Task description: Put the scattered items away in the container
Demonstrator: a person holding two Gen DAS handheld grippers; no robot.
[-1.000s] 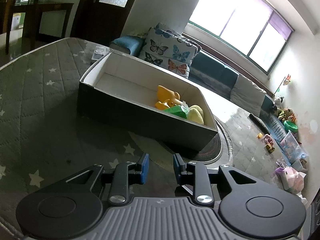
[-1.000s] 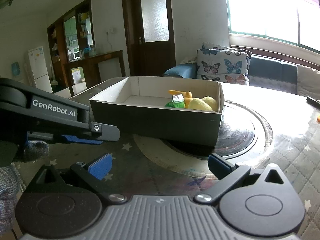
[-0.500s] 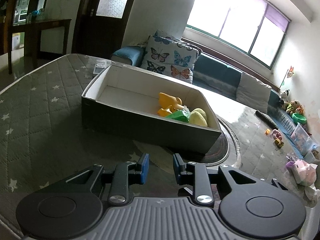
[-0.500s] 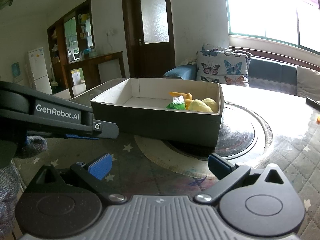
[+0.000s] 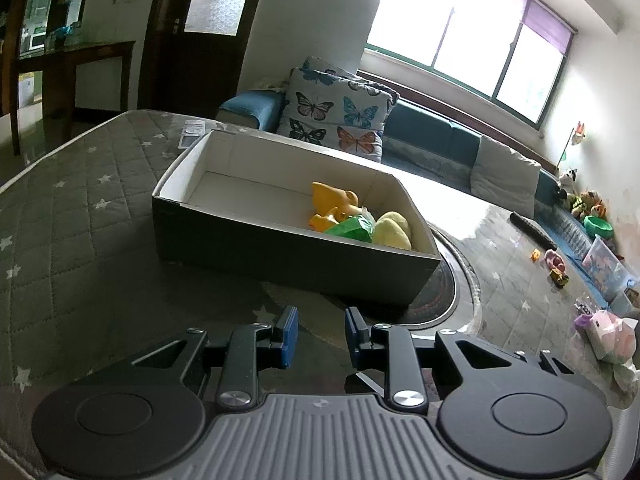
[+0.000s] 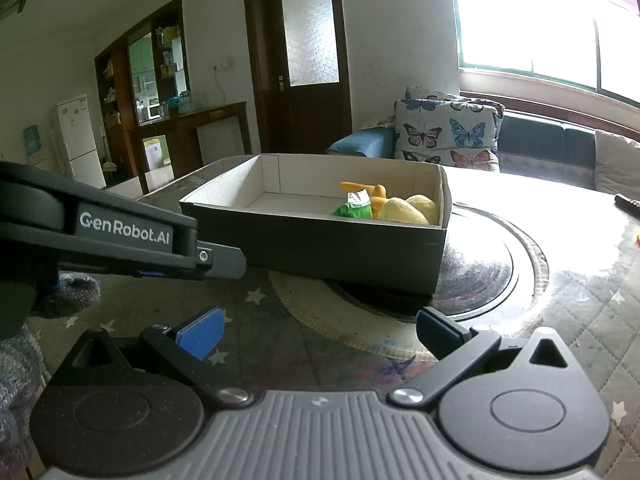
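Table with quilted star cover carries the box, which sits partly over the round centre plate. Box holds the items at its far-right end: orange toy, yellow plush, green packet, all touching. Left gripper has jaws narrowly parted, empty; right gripper jaws spread wide, empty, both short of the box.

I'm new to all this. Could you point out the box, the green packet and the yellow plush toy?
box [image 5: 288,258], left wrist view, dark front wall.
green packet [image 5: 352,230], left wrist view, its top face.
yellow plush toy [image 6: 404,212], right wrist view, its rounded side.
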